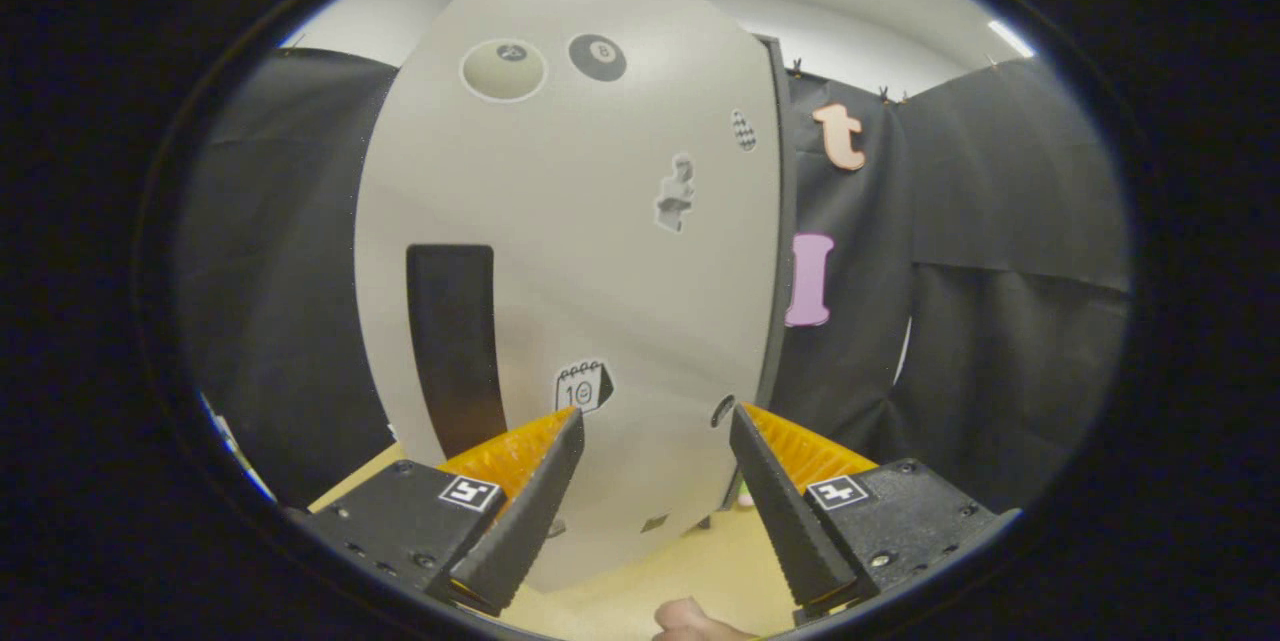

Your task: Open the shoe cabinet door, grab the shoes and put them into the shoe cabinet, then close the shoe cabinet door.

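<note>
The shoe cabinet's pale grey door [600, 271] stands just ahead of my fingers, dotted with small stickers. A tall black handle strip [455, 346] runs down the door's left part, beyond my left fingertip. My gripper [655, 413] is open, with its fingers spread wide and nothing between them but the door's face behind. The door's right edge [778, 251] is dark and looks flush or nearly so; I cannot tell whether it is ajar.
Black cloth booth walls [1000, 301] hang left and right of the cabinet. A light yellowish floor [690, 561] lies below the fingers. A bit of a person's hand [690, 621] shows at the bottom.
</note>
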`<state>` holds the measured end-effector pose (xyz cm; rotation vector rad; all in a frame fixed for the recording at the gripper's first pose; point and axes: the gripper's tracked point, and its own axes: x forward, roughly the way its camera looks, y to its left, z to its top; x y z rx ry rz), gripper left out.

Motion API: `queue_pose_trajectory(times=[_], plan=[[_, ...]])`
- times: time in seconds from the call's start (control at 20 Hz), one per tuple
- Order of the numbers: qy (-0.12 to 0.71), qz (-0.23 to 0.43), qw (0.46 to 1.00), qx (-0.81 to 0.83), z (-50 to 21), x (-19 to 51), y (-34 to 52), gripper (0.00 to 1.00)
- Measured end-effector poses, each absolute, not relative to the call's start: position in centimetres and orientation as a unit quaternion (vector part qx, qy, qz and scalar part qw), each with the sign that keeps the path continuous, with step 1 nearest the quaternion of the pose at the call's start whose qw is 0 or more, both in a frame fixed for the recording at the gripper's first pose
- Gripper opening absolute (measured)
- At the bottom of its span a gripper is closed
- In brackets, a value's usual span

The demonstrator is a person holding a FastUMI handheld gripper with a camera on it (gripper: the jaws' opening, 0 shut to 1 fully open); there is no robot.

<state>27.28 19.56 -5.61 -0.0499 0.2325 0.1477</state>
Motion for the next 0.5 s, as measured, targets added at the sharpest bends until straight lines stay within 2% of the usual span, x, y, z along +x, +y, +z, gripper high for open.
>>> queue_pose_trajectory(times=[0.2, 0.5], plan=[[0.133, 0.084, 0.988, 0.004, -7.7, 27.2, 22.4, 0.97], [0.131, 0.080, 0.988, 0.026, -7.8, 27.6, 21.5, 0.97]])
